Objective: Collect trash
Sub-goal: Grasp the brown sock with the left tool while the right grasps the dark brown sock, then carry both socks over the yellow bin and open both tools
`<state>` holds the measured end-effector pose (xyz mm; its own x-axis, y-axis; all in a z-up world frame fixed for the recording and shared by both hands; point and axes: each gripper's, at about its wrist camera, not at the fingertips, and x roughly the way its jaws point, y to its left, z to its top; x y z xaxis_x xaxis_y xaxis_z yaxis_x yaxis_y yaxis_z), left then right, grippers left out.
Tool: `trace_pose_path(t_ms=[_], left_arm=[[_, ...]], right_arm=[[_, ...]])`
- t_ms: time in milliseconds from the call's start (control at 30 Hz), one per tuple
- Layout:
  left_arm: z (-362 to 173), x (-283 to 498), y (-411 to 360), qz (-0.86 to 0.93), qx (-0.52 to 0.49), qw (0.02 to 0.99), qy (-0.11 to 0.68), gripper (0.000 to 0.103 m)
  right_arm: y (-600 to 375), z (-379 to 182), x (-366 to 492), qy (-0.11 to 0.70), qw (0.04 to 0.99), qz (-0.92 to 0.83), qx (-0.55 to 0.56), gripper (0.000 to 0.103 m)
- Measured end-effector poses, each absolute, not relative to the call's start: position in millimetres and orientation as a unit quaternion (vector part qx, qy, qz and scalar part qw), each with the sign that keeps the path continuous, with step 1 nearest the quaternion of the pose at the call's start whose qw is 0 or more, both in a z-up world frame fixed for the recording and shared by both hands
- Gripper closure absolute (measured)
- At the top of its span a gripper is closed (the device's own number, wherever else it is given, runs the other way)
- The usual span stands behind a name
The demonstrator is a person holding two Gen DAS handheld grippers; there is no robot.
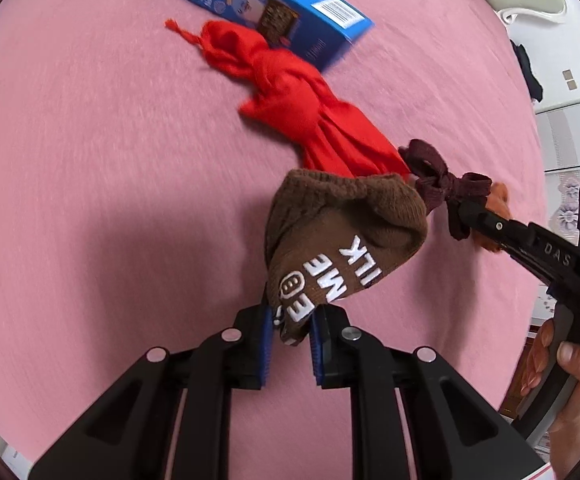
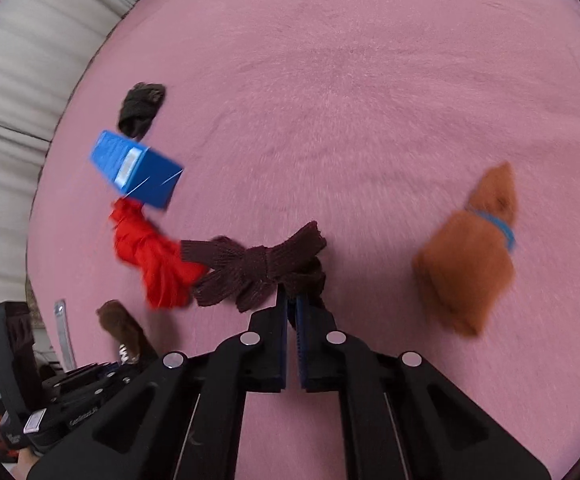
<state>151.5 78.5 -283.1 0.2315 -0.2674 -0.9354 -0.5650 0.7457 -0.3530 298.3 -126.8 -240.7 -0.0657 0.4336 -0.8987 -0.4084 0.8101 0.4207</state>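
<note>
The left tongs (image 1: 290,330) are clenched on the lower end of a brown knit sock (image 1: 338,240) bearing white lettering; the blue pads (image 1: 267,340) press the fabric from both sides, and the sock rises from them, lifted above the pink bed cover (image 1: 90,160). The right tongs (image 2: 292,312) are clenched on a knotted dark maroon sock (image 2: 250,268), gripping a fold at its near edge. In the left wrist view the same tongs enter from the right, their tips buried in the maroon knot (image 1: 446,184), with a person's hand (image 1: 570,372) on the handle.

A knotted red cloth (image 1: 290,92) lies on the cover and runs from beside the maroon sock towards a blue carton (image 1: 274,4) printed with a cartoon figure and a barcode. The far end of the cloth touches or passes under the carton's near edge. In the right wrist view the carton (image 2: 138,168) sits at the left, blurred, with a small dark bundle (image 2: 142,106) just beyond it; what that bundle is cannot be told.

An orange-brown plush item (image 2: 470,256) with a blue band lies on the cover to the right of the right tongs, well apart from the socks. It is blurred. In the left wrist view only an edge of it (image 1: 498,196) shows behind the right tongs.

A pale padded surface borders the bed at the left of the right wrist view.
</note>
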Motion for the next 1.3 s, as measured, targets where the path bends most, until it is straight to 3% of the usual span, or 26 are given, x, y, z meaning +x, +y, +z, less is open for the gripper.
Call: trace_pose_path(t_ms=[433,1300], left_arm=[[-237.7,127.6,-6.0,0.049,-0.337,0.717,0.608,0.088],[-176.1,159.6,-340.5,-0.143,-0.203,0.732,0.635,0.088]], right_arm=[[-233.7,-169.4,234.0,0.634,0.712,0.29,0.083,0.099],[-583.2,-98.9,140.8,0.562,0.795,0.106,0.205,0.099]])
